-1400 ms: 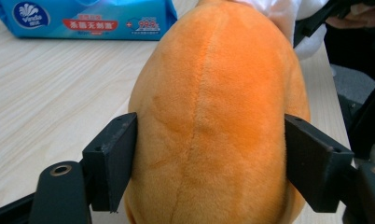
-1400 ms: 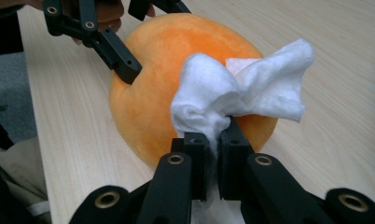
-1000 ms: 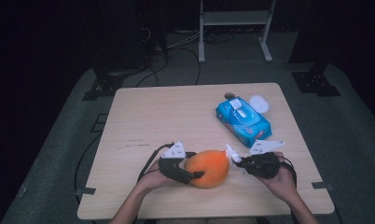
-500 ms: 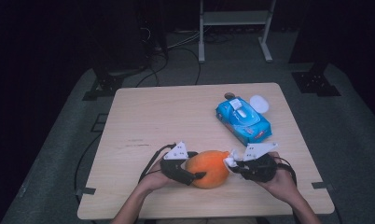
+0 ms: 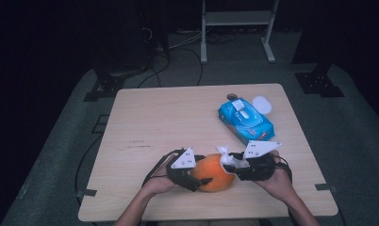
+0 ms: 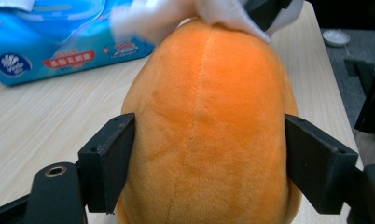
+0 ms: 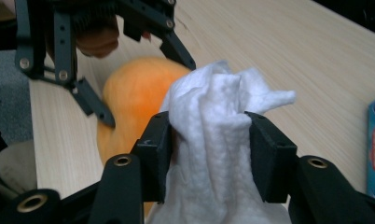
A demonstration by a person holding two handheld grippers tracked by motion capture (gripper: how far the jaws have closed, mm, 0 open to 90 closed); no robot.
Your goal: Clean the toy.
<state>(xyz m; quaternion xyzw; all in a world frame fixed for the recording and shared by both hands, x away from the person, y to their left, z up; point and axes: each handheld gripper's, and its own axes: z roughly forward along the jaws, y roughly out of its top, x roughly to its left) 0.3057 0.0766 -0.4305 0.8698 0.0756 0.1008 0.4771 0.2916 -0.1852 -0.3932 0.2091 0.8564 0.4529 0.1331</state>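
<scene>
We are steadying the orange plush toy near the table's front edge, around six o'clock of the tabletop in the high view. On its nine o'clock side our left gripper is grasping it: in the left gripper view both jaws are pressing into the toy's flanks, at nine and three o'clock of the fabric body.

Moving right, our right gripper is sitting at the toy's three o'clock side with a crumpled white wipe between its jaws. Those jaws have just been opening; the wipe is bunched between them and seems to touch both pads, so we are judging it loosely held at best, and we cannot tell how firmly.

To wipe well, we are probably needing a firmer pinch on the wipe before stroking across the plush, while keeping the left clamp gentle enough not to squash it.

Farther right, at one o'clock, the blue wipes pack is lying well apart.
</scene>
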